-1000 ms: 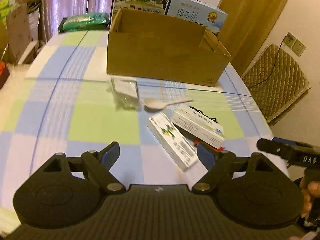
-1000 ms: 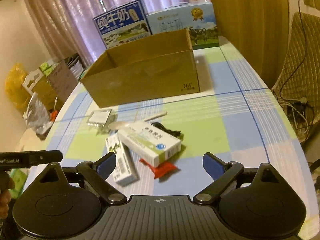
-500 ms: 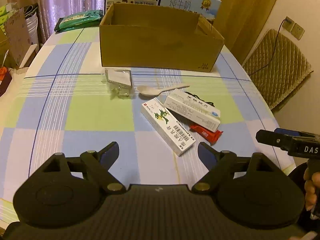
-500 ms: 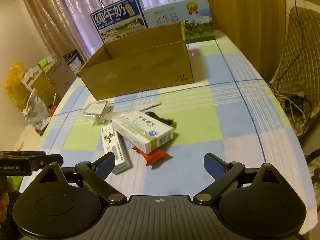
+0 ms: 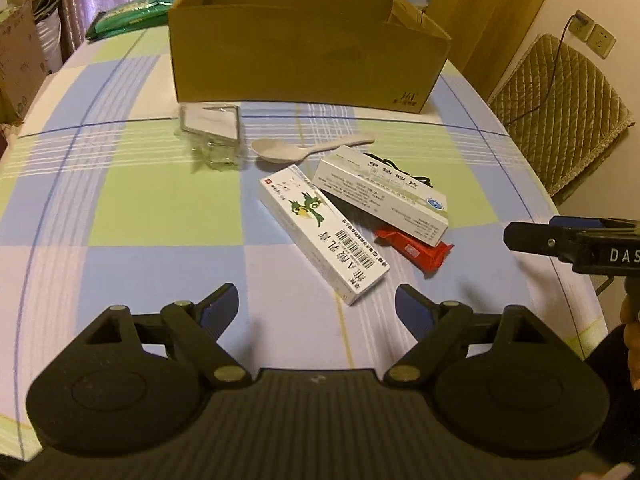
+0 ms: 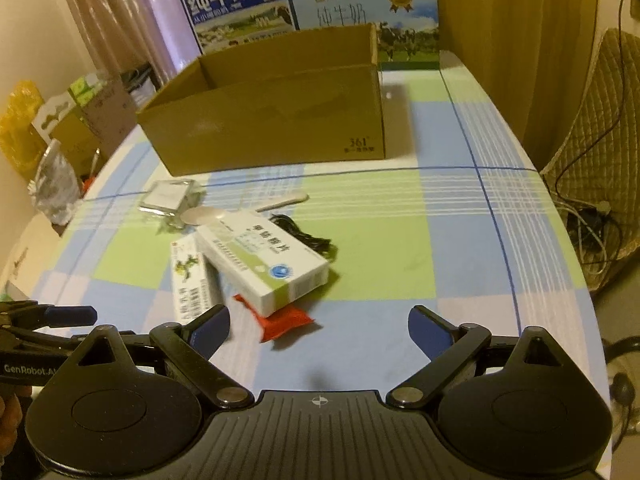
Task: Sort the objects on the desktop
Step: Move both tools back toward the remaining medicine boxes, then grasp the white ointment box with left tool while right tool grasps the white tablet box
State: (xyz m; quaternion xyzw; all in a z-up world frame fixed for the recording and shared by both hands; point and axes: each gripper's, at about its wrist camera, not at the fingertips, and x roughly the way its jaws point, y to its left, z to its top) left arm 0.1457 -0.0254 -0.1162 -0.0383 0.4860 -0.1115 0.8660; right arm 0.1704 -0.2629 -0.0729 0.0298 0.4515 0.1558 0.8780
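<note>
A pile lies on the checked tablecloth: a white box with a bird picture (image 5: 320, 232), a white-and-green medicine box (image 5: 380, 196) resting on a red packet (image 5: 416, 250), a black cable (image 5: 400, 168), a pale spoon (image 5: 296, 152) and a clear plastic packet (image 5: 212, 128). Behind them stands an open cardboard box (image 5: 304, 52). My left gripper (image 5: 316, 300) is open just short of the bird box. My right gripper (image 6: 320, 320) is open above the red packet (image 6: 284, 320), near the medicine box (image 6: 264, 264). Neither holds anything.
Milk cartons (image 6: 240, 8) stand behind the cardboard box (image 6: 272, 120). A green packet (image 5: 132, 16) lies at the table's far left. A quilted chair (image 5: 560, 112) stands off the right edge. Each gripper shows at the side of the other's view, the right gripper (image 5: 560, 236) and the left gripper (image 6: 52, 316).
Both grippers have come a little closer to the pile and the cardboard box. Their jaws stay open and the objects have not moved.
</note>
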